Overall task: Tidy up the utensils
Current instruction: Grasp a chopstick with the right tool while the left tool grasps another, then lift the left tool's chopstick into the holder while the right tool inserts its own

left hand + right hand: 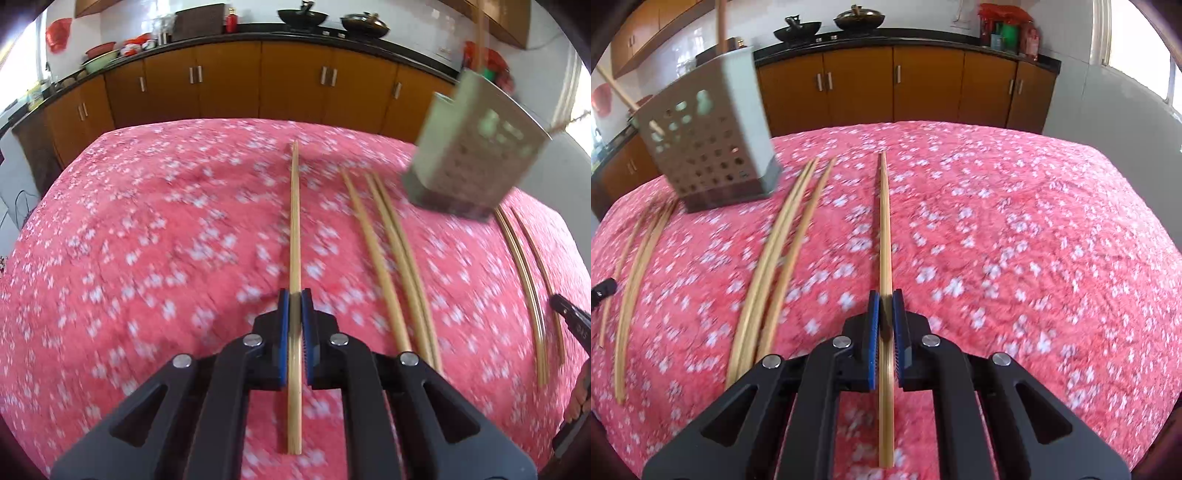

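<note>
My left gripper (pixel 294 295) is shut on a bamboo chopstick (pixel 294 221) that runs forward between its blue pads, over the pink flowered tablecloth (pixel 147 240). My right gripper (pixel 885 295) is shut on another bamboo chopstick (pixel 885 221) in the same way. A perforated grey utensil holder (pixel 469 162) stands at the right of the left wrist view; it also shows at the left of the right wrist view (pixel 709 147), with chopsticks standing in it. Loose chopsticks (pixel 391 258) lie on the cloth between the two grippers, also in the right wrist view (pixel 775 266).
More loose chopsticks (pixel 528 284) lie near the holder, also in the right wrist view (pixel 635 280). The other gripper's tip (pixel 569 314) shows at the right edge. Orange kitchen cabinets (pixel 258 81) with woks (pixel 297 16) on the counter stand behind the table.
</note>
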### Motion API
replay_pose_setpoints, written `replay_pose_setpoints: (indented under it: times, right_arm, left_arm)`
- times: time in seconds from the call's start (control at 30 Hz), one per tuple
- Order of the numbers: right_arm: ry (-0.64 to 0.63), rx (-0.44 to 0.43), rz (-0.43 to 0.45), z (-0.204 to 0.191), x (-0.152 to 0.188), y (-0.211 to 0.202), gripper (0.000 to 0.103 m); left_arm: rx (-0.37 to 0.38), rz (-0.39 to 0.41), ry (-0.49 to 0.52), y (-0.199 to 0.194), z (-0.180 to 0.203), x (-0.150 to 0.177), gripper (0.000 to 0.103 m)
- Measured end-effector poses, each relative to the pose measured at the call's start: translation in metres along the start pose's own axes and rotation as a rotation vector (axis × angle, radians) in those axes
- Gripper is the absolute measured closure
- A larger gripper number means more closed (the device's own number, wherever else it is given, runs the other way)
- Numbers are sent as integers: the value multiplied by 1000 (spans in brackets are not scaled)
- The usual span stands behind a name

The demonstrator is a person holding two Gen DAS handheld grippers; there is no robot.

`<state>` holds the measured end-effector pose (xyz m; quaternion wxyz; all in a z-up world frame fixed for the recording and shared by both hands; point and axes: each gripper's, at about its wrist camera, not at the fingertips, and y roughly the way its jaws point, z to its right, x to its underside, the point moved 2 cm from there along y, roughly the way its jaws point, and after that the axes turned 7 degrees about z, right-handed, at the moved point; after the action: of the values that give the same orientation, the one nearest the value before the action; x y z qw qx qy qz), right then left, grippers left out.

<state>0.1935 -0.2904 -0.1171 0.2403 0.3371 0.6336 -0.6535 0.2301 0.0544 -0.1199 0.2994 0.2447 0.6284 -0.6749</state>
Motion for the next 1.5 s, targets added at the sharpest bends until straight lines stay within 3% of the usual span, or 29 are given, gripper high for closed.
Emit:
replay_pose_setpoints:
  times: [1.5]
  right_arm:
    - [32,-4,2,10,-8,11,95]
  left_arm:
    - [-10,15,-13,6,-11,-10,92]
